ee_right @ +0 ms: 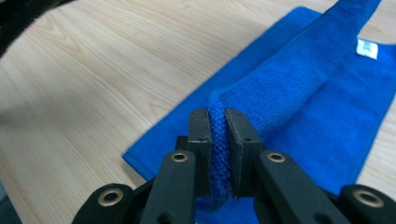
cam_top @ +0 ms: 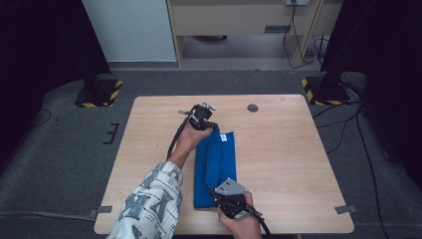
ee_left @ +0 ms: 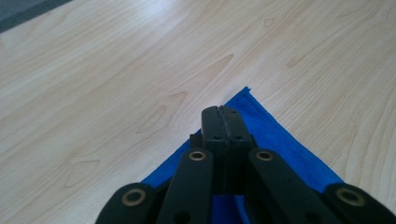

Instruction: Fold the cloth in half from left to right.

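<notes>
A blue towel (cam_top: 215, 164) lies folded lengthwise on the wooden table (cam_top: 283, 149), with a white label (cam_top: 225, 137) near its far end. My right gripper (cam_top: 221, 192) is at the towel's near end. In the right gripper view my right gripper (ee_right: 218, 122) is shut on a raised fold of the towel (ee_right: 322, 112), which rises toward the far end beside the label (ee_right: 367, 48). My left gripper (cam_top: 210, 126) is at the far end. In the left gripper view my left gripper (ee_left: 223, 116) has its jaws pressed together above a towel corner (ee_left: 280, 140).
A round cable hole (cam_top: 253, 107) sits in the table's far side. Grey tape tabs (cam_top: 346, 209) mark the near corners. Black stands with yellow-striped bases (cam_top: 99, 92) flank the table on the carpet, and cables run along the floor at the right.
</notes>
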Motion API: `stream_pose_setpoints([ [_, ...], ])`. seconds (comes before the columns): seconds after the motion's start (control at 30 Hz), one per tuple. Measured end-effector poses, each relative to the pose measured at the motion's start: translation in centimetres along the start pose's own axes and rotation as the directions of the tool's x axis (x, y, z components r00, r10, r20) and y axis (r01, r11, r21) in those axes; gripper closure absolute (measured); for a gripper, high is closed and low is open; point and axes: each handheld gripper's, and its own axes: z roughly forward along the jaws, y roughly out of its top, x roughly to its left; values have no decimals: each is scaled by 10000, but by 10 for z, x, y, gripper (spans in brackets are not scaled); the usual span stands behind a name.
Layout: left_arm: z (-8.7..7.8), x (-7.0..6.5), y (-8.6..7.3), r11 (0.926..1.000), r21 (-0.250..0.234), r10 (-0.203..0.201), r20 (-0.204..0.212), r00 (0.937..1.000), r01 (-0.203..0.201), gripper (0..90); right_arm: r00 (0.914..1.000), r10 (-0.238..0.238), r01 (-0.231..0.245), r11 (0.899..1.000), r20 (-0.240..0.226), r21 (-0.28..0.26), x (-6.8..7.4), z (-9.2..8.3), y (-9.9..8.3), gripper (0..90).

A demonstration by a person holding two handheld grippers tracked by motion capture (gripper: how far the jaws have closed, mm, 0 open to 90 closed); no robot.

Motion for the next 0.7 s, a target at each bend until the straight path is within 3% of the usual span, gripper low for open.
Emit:
stream_pose_setpoints([
  [0.27,6,-6,-2,10000,-40,-32,140,9999,32,900,9998,-24,15,9990,201,447,-8,0,-7,745],
  [0.43,7,-10,-1,9999,-106,-28,179,9998,30,900,9996,-73,57,9984,288,561,-13,-3,-9,768],
  [0.7,13,-14,-1,9999,-73,-99,313,9995,101,900,9989,272,-300,9966,382,765,-22,-8,-16,711],
])
